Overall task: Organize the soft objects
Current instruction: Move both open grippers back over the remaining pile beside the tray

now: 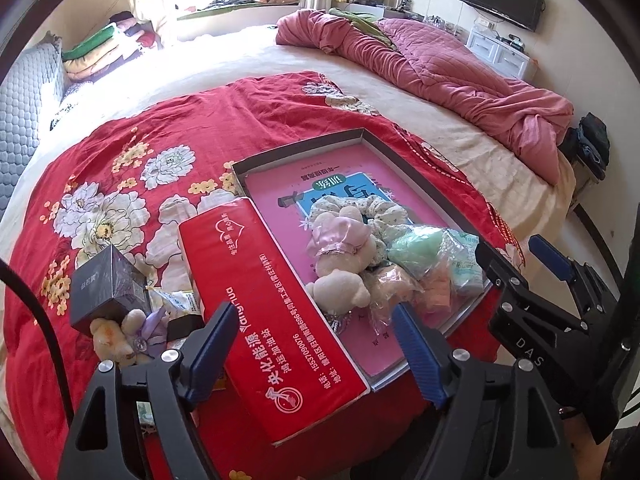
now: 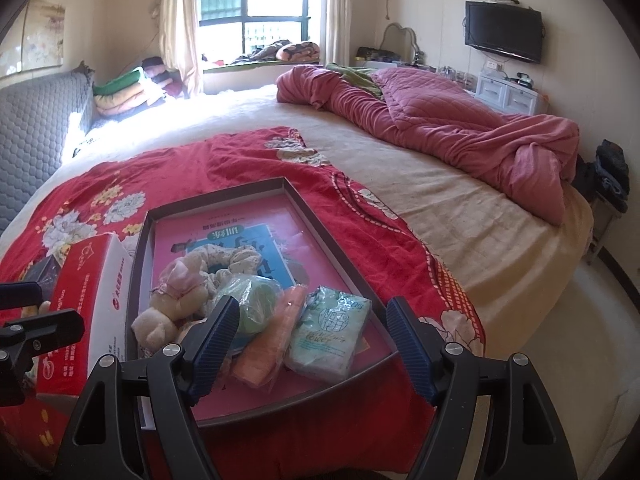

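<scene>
Both grippers, left (image 1: 316, 342) and right (image 2: 310, 334), gape empty near the tray (image 2: 304, 196) (plush (image 2: 160, 320) inside, left).

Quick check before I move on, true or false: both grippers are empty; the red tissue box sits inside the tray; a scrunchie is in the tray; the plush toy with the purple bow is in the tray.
1. Both grippers are empty. True: left gripper and right gripper stand open.
2. The red tissue box sits inside the tray. False: it lies beside the tray.
3. A floral scrunchie is in the tray. True.
4. The plush toy with the purple bow is in the tray. False: it lies outside, by the dark box.
</scene>
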Action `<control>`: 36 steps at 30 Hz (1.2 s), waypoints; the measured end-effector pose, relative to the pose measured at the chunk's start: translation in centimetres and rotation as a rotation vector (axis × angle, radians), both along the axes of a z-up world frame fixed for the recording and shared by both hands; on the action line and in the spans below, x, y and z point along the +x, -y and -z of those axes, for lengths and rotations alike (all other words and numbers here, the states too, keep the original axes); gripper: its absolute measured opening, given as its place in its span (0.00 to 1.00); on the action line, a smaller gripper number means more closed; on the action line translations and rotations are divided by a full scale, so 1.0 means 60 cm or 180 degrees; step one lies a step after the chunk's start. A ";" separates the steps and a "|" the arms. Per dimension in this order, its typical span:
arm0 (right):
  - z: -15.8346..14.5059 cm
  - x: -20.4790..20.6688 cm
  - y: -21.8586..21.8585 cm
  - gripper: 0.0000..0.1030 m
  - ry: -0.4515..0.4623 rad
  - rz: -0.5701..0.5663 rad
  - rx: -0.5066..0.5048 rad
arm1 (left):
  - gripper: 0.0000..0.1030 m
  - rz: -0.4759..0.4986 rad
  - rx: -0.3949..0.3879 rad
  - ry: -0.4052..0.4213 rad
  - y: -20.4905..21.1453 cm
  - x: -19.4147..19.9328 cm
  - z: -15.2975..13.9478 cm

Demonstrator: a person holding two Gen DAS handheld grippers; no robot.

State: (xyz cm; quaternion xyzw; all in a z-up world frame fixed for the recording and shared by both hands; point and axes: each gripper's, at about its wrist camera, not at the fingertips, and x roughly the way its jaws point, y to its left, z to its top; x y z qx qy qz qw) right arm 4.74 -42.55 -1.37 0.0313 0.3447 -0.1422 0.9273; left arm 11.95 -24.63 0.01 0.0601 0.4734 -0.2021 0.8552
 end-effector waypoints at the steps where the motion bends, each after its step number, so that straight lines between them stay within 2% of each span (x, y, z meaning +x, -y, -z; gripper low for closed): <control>1: -0.004 -0.001 -0.004 0.75 0.0009 -0.0010 -0.0016 | 0.76 -0.0008 -0.0006 0.0006 -0.004 -0.002 -0.002; 13: -0.060 -0.012 -0.067 0.75 0.0167 -0.0315 -0.0132 | 0.76 -0.0205 -0.0107 0.0047 -0.078 -0.017 -0.024; 17: -0.069 -0.014 -0.078 0.75 0.0175 -0.0394 0.0016 | 0.76 -0.0261 -0.0129 0.0069 -0.097 -0.024 -0.029; 36: -0.112 -0.034 -0.159 0.75 0.0267 -0.0729 0.0075 | 0.76 -0.0488 -0.0159 0.0151 -0.191 -0.057 -0.053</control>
